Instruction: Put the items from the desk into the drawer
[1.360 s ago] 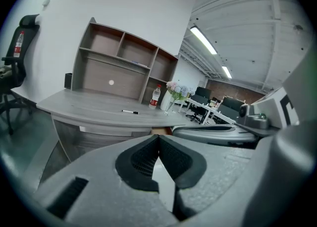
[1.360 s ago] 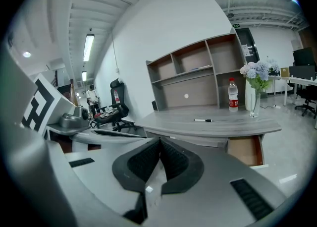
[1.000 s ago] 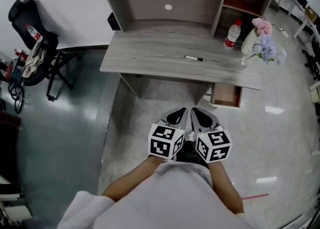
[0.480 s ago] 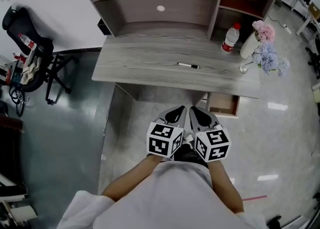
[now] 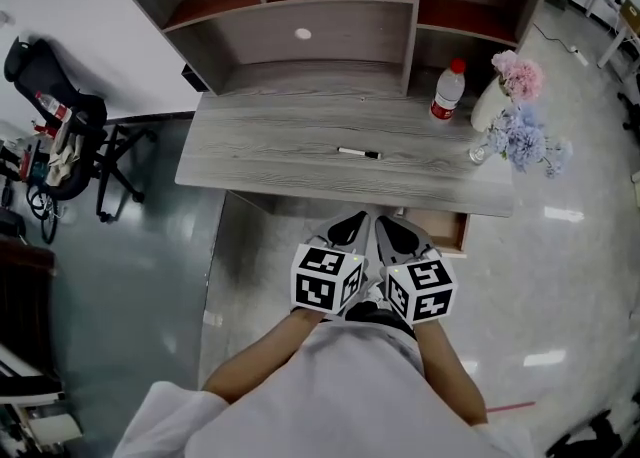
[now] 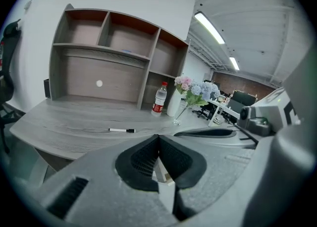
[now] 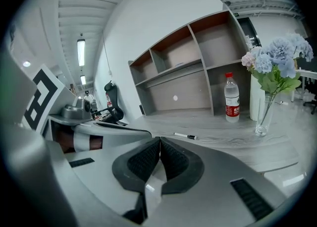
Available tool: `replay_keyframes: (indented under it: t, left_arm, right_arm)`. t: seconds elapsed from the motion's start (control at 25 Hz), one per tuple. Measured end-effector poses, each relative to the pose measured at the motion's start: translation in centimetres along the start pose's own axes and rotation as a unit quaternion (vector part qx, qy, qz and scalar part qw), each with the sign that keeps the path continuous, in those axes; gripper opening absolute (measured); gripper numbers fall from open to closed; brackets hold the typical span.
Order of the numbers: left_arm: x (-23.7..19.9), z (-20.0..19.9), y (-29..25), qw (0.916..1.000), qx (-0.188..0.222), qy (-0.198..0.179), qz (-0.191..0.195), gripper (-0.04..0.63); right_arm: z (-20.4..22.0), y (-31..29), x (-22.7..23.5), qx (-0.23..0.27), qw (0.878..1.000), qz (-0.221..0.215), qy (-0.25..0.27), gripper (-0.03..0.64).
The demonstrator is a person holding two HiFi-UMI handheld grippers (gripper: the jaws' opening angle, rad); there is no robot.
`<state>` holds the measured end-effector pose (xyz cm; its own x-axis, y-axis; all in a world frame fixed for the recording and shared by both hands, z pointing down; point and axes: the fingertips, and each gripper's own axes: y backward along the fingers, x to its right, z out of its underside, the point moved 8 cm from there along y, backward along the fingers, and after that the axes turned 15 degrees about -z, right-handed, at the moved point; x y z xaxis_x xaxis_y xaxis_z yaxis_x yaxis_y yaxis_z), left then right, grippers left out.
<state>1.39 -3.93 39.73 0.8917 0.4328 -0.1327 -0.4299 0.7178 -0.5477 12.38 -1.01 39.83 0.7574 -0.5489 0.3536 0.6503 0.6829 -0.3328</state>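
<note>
head view: steep down, high above desk (image 5: pixel 260 146) | L/R gripper views: low, level, facing desk | shared: marker (image 5: pixel 358 153)

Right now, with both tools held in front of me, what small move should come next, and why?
Probably reach the right tool forward to the marker, opening its jaws. It and the left tool are shut, empty, short of the desk, where the marker lies loose.

The left gripper (image 5: pixel 352 228) and right gripper (image 5: pixel 394 233) sit close side by side, both pointing to 12 o'clock. Their jaws are pressed together, holding nothing.
</note>
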Motion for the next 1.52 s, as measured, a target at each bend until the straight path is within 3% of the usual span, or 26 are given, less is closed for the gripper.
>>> replay_keyframes:
  t: [0.36, 0.68, 1.28, 1.52]
  left_arm:
    - [1.4, -1.2, -2.3, 0.9998, -0.008, -0.018, -0.009, 0.003]
    - [1.7, -1.7, -4.3, 0.9996, -0.014, -0.020, 0.011, 0.004]
    - [-5.1, -4.8, -10.1, 0.9978, -0.022, -0.030, 0.056, 0.003]
    - [-7.1, -5.7, -12.0, 0.9967, -0.019, -0.032, 0.072, 0.004]
  right_arm:
    - [-0.7, 0.4, 3.4, 0.007, 1.000, -0.002, -0.003, 0.002]
    - [-0.6, -0.1, 5.0, -0.008, 1.000, 0.014, 0.001, 0.002]
    - [-2.3, -7.8, 7.8, -0.073, 0.994, 0.071, 0.045, 0.002]
    - [-2.3, -10.7, 9.2, -0.115, 0.988, 0.068, 0.077, 0.002]
